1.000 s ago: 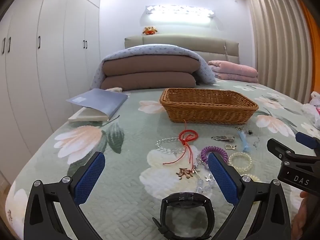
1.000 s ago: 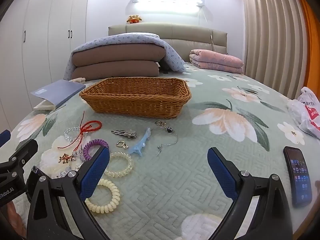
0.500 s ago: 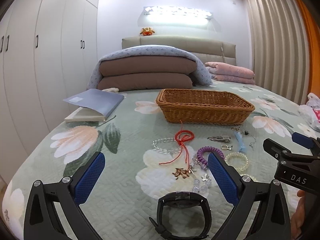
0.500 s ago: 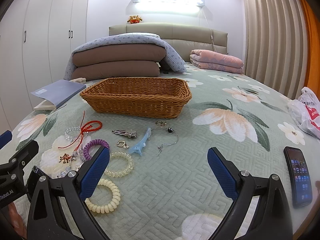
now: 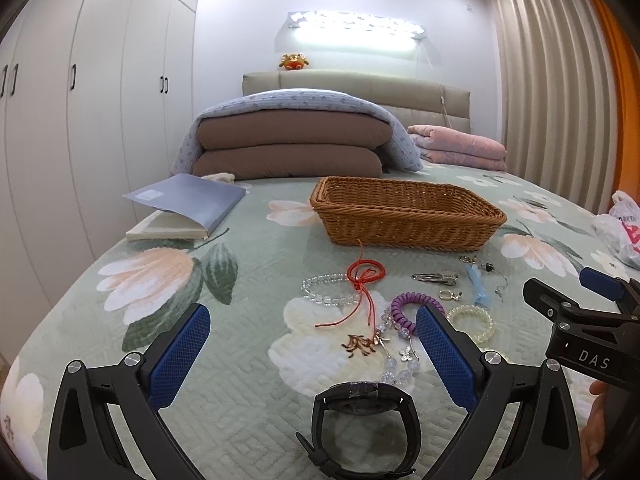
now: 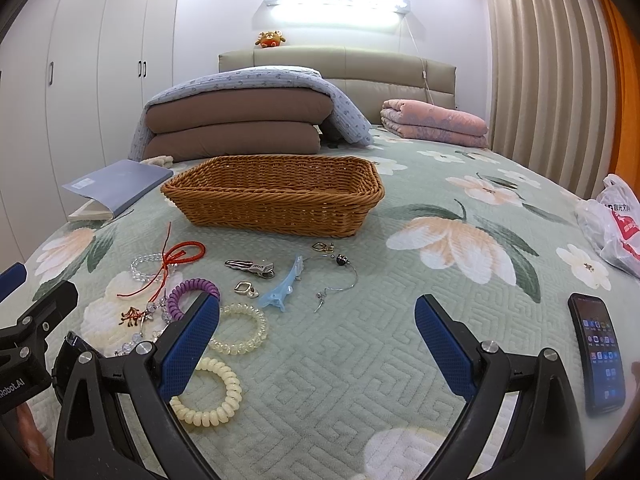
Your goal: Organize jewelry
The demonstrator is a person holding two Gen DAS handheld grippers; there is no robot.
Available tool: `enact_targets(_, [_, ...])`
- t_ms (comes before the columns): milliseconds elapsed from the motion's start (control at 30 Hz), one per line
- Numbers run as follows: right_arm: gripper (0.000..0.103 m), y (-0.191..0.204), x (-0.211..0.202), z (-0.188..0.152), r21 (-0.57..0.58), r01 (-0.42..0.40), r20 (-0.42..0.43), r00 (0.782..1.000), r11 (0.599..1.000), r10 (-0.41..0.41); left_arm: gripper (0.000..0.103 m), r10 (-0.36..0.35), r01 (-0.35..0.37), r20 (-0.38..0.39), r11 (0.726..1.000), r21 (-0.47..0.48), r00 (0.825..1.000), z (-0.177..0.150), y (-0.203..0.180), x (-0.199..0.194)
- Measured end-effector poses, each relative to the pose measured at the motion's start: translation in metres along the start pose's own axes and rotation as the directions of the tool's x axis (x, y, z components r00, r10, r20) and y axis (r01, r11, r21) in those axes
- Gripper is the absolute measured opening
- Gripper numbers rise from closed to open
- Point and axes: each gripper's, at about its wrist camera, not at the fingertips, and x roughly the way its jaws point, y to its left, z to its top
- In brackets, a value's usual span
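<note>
A brown wicker basket [image 5: 404, 210] [image 6: 276, 196] stands on the bed with nothing visible inside. Jewelry lies scattered in front of it: a red cord bracelet [image 5: 366, 272], a clear bead bracelet [image 5: 326, 290], a purple coil tie [image 5: 410, 308], a silver clip [image 6: 250, 267], a blue hair clip [image 6: 286, 290] and a cream coil tie [image 6: 212, 398]. A black watch [image 5: 364, 420] lies between the fingers of my left gripper [image 5: 312, 344], which is open above it. My right gripper [image 6: 316, 340] is open over bare quilt, right of the pile.
A grey book [image 5: 184, 210] lies at the left of the floral quilt [image 6: 400, 340]. A phone [image 6: 598, 354] and a plastic bag [image 6: 614, 224] sit at the right edge. Folded bedding [image 5: 290, 148] is stacked at the headboard. Wardrobes line the left wall.
The left wrist view has shifted slightly, with the basket and jewelry now a little lower and nearer. The right gripper has barely moved. Both stay open.
</note>
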Motion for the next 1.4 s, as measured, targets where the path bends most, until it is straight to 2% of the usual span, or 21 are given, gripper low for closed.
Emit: enact_targets(1400, [0.099,0.0005,0.0026,0.0003,0.001,-0.007,-0.013,1.000,1.000,0.007,0.102,-0.032,0.031,-0.006,0.999,-0.016,0.999,-0.0020,0.0013,-0.0010])
